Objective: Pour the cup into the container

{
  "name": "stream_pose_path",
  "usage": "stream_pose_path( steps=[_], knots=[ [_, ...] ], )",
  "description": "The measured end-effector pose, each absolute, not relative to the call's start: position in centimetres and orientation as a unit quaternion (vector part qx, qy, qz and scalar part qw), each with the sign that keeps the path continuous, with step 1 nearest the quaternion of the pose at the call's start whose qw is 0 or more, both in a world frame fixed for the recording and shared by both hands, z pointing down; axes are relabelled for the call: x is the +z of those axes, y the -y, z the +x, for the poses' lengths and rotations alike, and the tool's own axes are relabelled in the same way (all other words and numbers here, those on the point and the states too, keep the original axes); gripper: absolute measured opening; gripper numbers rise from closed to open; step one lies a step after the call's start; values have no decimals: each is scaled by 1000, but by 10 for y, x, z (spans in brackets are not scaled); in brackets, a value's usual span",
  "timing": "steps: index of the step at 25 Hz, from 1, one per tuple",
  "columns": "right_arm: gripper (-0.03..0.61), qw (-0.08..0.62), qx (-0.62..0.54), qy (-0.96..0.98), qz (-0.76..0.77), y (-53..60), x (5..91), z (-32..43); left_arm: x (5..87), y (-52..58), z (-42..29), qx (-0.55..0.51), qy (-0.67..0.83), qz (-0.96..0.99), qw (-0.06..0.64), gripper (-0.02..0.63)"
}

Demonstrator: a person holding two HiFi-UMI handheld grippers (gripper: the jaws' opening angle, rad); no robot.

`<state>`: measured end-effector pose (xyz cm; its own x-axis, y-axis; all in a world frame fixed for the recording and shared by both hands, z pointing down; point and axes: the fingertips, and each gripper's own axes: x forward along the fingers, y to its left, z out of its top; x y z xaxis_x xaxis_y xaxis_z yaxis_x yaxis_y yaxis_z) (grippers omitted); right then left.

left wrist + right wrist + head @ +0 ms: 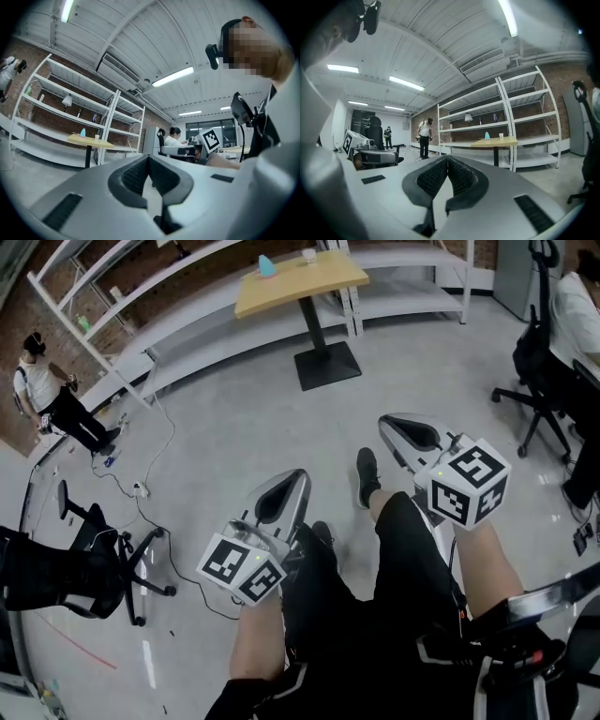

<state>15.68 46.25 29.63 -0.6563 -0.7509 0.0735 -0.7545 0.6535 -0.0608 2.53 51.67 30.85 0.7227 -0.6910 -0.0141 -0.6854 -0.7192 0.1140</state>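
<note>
Starting on the left: our left gripper [149,160] is a smooth grey plastic shell with black ribbed pads. Its jaws are pressed together at the tip with nothing between them. Its cube [242,568] with black-and-white square markers sits just above our forearm.

Further along, well away across the glossy grey floor [234,418], there's the counter [323,279]. It has a light wooden top with rounded corners, on one black post with a flat square base. On it, a small blue item [267,266] with a rounded top sits left of the cup [309,255], near it but apart. The cup is small, white and plain, standing upright with its long axis vertical and mouth up. It's too tiny for us to see inside.

On the right, our right gripper [447,159] has the same grey shell and ribbed pads. It's fully closed and empty, pointing toward the counter.
</note>
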Motion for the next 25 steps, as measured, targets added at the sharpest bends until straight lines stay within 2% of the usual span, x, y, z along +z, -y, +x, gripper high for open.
stream_pose_path(
  steps=[12,25],
  knots=[
    [2,20,56,909,413,-754,305,173,311,-807,44,-31,369,928,51,-8],
    [2,14,67,903,424,-992,310,210,321,-1039,80,-19,357,932,57,-8]
  ],
)
